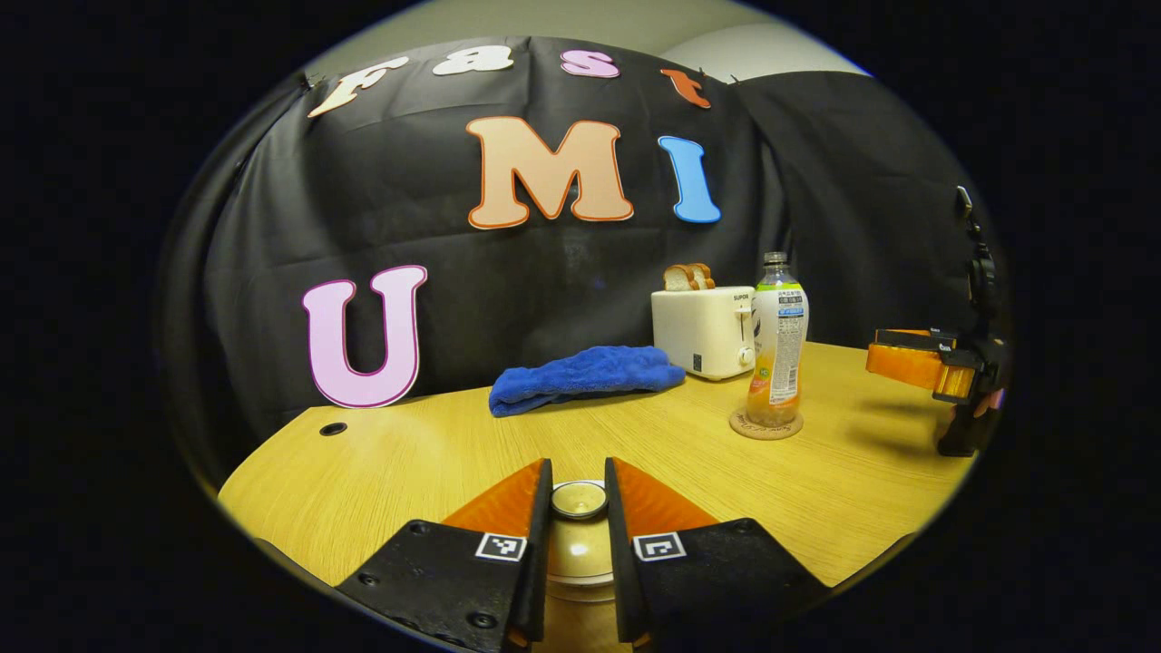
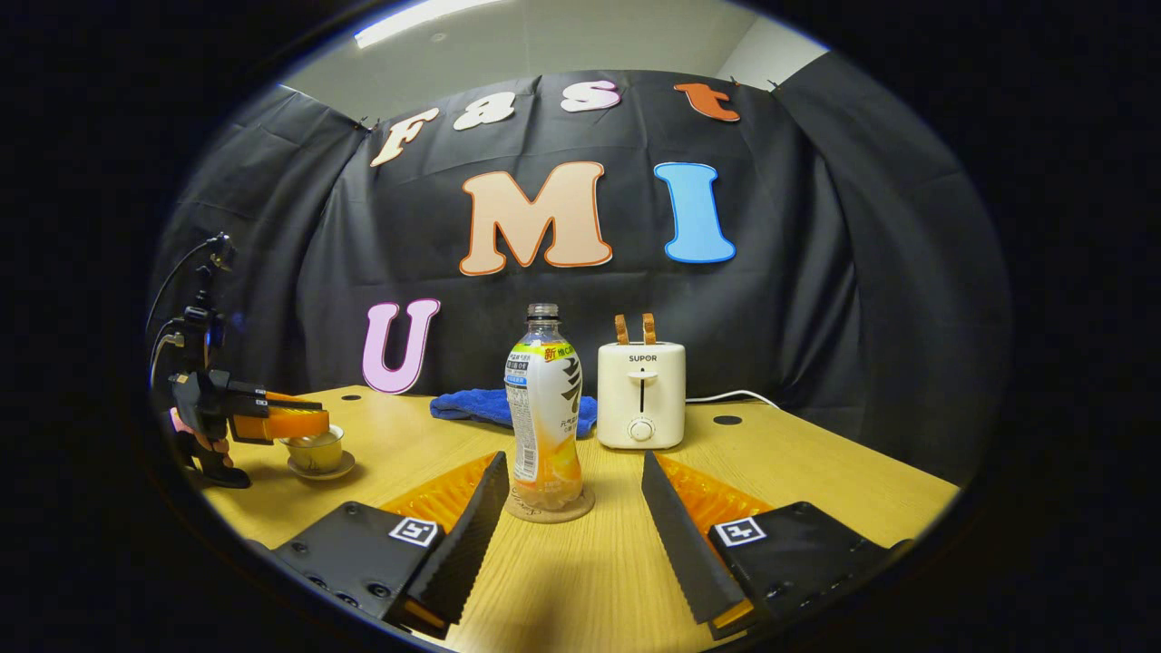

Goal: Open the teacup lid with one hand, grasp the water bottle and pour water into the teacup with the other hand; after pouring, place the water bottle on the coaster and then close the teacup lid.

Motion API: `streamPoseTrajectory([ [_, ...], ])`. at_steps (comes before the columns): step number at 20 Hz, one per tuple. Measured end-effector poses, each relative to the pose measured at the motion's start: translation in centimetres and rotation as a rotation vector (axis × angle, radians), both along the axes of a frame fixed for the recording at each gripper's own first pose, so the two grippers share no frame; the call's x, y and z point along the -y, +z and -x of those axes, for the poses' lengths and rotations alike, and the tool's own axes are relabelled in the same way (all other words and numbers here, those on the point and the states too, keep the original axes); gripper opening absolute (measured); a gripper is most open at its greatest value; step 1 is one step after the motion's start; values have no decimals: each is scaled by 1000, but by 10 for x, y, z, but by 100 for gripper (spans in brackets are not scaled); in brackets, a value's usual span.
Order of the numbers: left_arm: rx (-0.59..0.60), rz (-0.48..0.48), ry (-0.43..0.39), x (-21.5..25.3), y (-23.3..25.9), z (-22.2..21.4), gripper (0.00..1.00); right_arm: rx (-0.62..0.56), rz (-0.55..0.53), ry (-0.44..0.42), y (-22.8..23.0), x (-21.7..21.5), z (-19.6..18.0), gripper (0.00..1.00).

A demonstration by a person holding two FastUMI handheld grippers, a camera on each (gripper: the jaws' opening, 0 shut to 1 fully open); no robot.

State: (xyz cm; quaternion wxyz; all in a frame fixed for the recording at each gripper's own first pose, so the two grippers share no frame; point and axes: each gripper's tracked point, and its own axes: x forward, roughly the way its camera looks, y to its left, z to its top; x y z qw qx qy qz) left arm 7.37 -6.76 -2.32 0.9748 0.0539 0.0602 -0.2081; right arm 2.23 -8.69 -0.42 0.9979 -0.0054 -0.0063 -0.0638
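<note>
My left gripper [image 1: 579, 472] is shut on the round knob of the teacup lid [image 1: 579, 500], with the cream teacup [image 1: 580, 558] showing below between the fingers. In the right gripper view the same gripper [image 2: 295, 423] hovers level over the teacup [image 2: 315, 451] on its saucer [image 2: 319, 472]. The water bottle [image 2: 544, 408], holding orange drink, stands upright on a round coaster [image 2: 550, 510]. My right gripper [image 2: 573, 462] is open just in front of it, one finger on each side, not touching. The bottle [image 1: 778, 345] and coaster [image 1: 766, 426] stand mid-right in the left gripper view.
A white toaster [image 2: 641, 394] with bread slices stands behind the bottle, a folded blue towel [image 2: 481, 405] to its left. The wooden table [image 2: 816, 472] has a cable hole [image 2: 726, 420] at the back right. The right gripper [image 1: 916, 363] shows at the far right.
</note>
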Motion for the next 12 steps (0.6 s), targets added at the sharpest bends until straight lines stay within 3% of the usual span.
streamPoseTrajectory([
  [2, 2, 3, -5, 1, 1, 1, 33, 0, 0, 0, -1, 0, 0, 94],
  [6, 15, 18, 18, -5, 4, 1, 67, 0, 0, 0, -1, 0, 1, 92],
  [9, 30, 38, 47, -11, 8, 1, 96, 0, 0, 0, 0, 0, 0, 96],
  [12, 60, 79, 93, -22, 14, 4, 96, 0, 0, 1, -1, 1, 1, 96],
])
